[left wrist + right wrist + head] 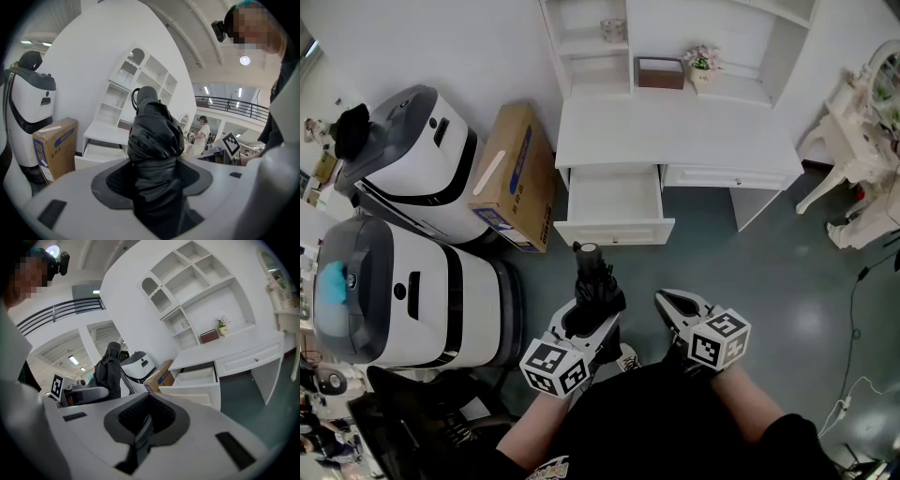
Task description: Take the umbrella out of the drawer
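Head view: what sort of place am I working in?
Probably a mock study corner inside a large hall: a white desk with shelves and an open drawer, big white machines beside it, and a mezzanine railing in the left gripper view.

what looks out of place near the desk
Only the drawer, left pulled out from the desk and empty. The black umbrella is outside it, clamped in the left gripper. Nothing looks spilled or damaged.
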`<control>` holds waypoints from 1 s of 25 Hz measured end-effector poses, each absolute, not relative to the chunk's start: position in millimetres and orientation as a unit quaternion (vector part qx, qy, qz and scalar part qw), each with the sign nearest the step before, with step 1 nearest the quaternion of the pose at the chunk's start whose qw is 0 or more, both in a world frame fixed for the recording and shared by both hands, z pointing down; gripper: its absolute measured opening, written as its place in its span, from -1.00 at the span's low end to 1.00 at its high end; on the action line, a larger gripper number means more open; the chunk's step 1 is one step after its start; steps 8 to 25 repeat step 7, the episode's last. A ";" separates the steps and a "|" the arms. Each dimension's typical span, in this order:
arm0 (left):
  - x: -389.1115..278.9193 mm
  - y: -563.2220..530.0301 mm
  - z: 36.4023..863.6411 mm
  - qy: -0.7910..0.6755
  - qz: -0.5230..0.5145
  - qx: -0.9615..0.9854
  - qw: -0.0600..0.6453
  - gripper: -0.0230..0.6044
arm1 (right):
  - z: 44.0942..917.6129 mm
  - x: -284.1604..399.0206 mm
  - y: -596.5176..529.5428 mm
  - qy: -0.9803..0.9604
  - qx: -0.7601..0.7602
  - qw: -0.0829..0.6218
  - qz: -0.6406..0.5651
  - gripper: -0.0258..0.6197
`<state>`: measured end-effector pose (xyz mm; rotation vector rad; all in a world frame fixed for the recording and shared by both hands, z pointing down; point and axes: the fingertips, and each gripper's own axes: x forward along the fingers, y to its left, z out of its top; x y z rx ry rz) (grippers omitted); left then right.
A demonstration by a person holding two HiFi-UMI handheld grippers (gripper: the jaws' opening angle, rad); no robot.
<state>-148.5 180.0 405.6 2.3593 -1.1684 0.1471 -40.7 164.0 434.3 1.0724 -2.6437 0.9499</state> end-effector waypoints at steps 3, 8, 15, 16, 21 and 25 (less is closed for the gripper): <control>-150.2 182.2 406.7 -0.428 0.054 0.867 0.250 -0.09 | 435.4 -42.4 166.4 -0.877 0.357 0.068 0.315 -0.92; -152.9 185.2 407.5 -0.426 0.055 0.868 0.249 -0.09 | 435.8 -45.5 169.5 -0.876 0.358 0.067 0.315 -0.92; -152.9 185.2 407.5 -0.426 0.055 0.868 0.249 -0.09 | 435.8 -45.5 169.5 -0.876 0.358 0.067 0.315 -0.92; -152.9 185.2 407.5 -0.426 0.055 0.868 0.249 -0.09 | 435.8 -45.5 169.5 -0.876 0.358 0.067 0.315 -0.92; -152.9 185.2 407.5 -0.426 0.055 0.868 0.249 -0.09 | 435.8 -45.5 169.5 -0.876 0.358 0.067 0.315 -0.92; -152.9 185.2 407.5 -0.426 0.055 0.868 0.249 -0.09 | 435.8 -45.5 169.5 -0.876 0.358 0.067 0.315 -0.92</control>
